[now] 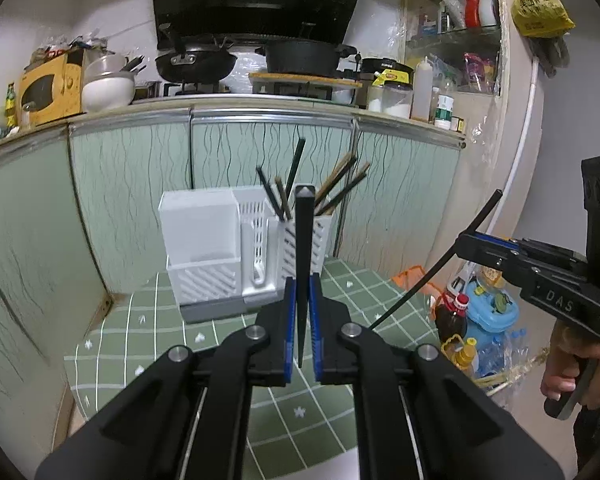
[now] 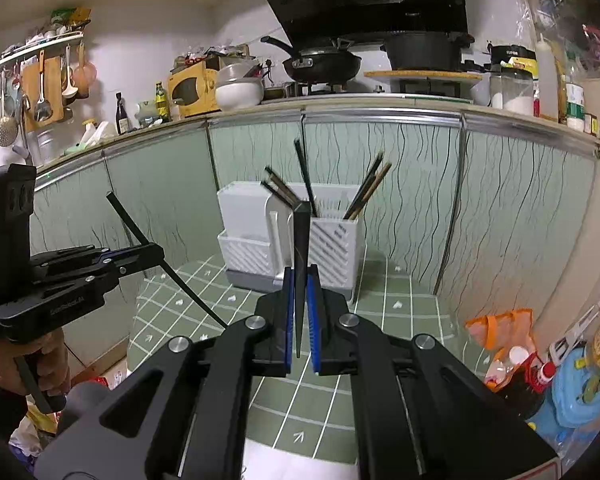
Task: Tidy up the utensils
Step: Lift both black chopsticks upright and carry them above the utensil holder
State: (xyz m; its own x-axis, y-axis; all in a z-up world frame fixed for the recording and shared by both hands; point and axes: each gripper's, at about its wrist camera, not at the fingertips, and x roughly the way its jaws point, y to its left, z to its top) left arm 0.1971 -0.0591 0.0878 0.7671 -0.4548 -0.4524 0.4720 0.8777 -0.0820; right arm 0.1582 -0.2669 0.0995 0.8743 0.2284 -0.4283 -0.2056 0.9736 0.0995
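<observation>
On the desk: a green tablecloth (image 1: pixel 340 312) with a white grid covered the surface, and the white utensil holder (image 1: pixel 236 248) stood on it near the far edge, just before the pale green cabinet doors (image 1: pixel 132 184).
Utensil holder: it had a closed white box on the left, a slotted middle part, and a slatted cup on the right (all on a grey base).
Chopsticks in holder: several dark and brown chopsticks (image 1: pixel 336 188) stood in the right-hand cup, leaning apart in different directions.
Left gripper (image 1: pixel 302 320): its blue-padded jaws were pressed together on one black chopstick (image 1: pixel 303 248), which stood nearly upright between them, thick end up, in front of the holder.
Right gripper (image 2: pixel 300 312): pinching a second black chopstick (image 2: pixel 300 256) the same way, upright, thick end up, lined up with the holder's cup.
Seen from the side: in each wrist view the other gripper's chopstick slanted through its closed jaws, thin end down above the tablecloth.
Hands: a hand (image 1: pixel 572 364) gripped each tool's handle.
Behind: a wok (image 1: pixel 196 64) and a black pot (image 1: pixel 304 56) sat on the stove above the cabinets.
</observation>
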